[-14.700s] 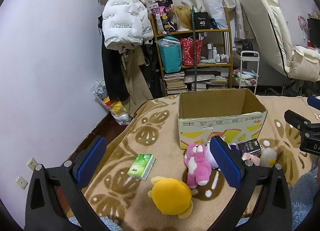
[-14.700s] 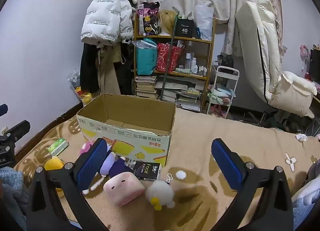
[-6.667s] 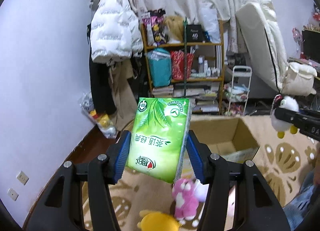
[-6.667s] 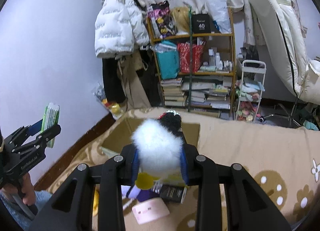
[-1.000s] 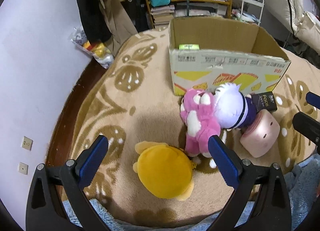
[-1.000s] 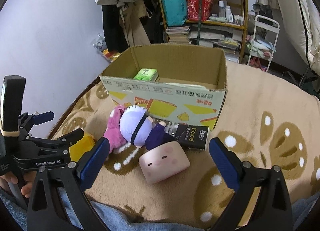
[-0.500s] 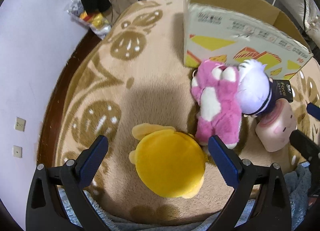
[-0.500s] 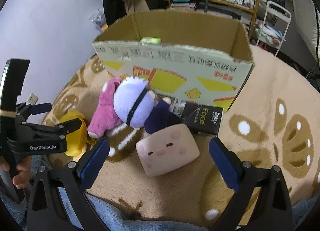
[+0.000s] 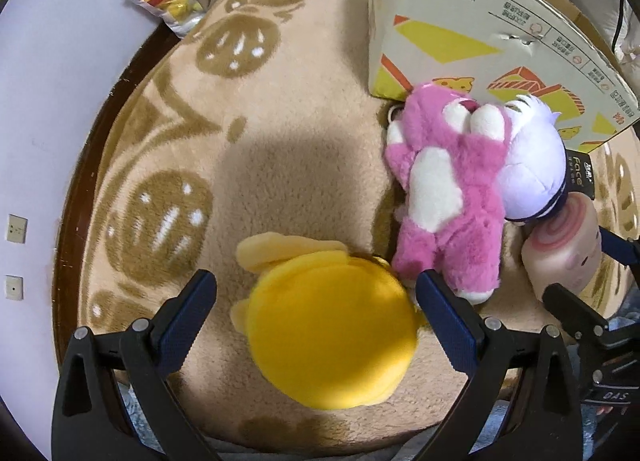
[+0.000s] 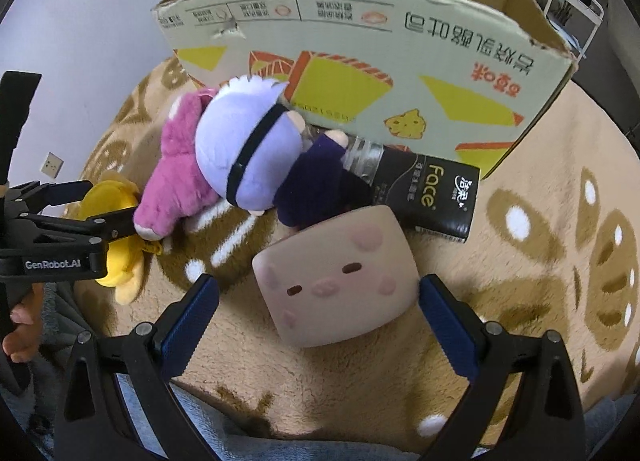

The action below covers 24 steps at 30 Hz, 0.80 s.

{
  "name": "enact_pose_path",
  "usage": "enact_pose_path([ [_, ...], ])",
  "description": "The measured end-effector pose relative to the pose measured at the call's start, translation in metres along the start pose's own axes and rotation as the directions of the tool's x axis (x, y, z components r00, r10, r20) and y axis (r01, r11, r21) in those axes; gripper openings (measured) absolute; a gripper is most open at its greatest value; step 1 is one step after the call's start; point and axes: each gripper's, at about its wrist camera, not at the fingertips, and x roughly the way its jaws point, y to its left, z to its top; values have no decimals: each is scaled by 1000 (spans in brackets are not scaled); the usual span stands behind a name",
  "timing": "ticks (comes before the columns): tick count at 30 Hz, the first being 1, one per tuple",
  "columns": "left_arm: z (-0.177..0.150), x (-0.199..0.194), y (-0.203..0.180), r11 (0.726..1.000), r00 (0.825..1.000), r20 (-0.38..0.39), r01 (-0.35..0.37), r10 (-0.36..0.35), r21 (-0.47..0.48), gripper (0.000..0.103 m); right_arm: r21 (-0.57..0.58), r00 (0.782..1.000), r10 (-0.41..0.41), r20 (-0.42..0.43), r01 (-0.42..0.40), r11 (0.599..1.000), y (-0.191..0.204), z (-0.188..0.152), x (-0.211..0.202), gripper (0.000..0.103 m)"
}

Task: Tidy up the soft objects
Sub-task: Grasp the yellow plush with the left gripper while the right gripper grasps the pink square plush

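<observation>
The yellow plush (image 9: 328, 335) lies between the spread jaws of the left gripper (image 9: 316, 301), ungrasped; the pink square plush (image 10: 338, 275) sits likewise inside the wide-open right gripper (image 10: 318, 301). Beyond both lie the pink bear (image 9: 444, 197), lilac-haired doll (image 10: 248, 149) and cardboard box (image 10: 360, 37) on the tan blanket (image 9: 280, 101)

"GenRobot.AI" shows white on the left tool (image 10: 82, 207); "Face" in gold on the black pack (image 10: 430, 191); "450g" upside down on the cardboard box (image 9: 472, 17), beside unreadable Chinese print.
</observation>
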Motion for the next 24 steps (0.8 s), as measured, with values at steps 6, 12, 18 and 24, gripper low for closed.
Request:
enact_pose_path([
  [6, 0, 5, -6, 1000, 1000, -14, -18, 18, 26, 99, 31, 1000, -1, -27, 2, 1000, -8, 0, 6, 103],
  [12, 0, 8, -10, 999, 999, -28, -25, 26, 44, 98, 74, 999, -4, -37, 7, 997, -17, 0, 9, 103],
  [18, -5, 3, -16, 997, 1000, -5, -23, 24, 77, 83, 104, 999, -8, -42, 12, 995, -31, 2, 7, 103],
  [24, -5, -1, -14, 997, 1000, 13, -22, 21, 76, 75, 117, 999, 20, -33, -16, 993, -42, 0, -2, 90],
])
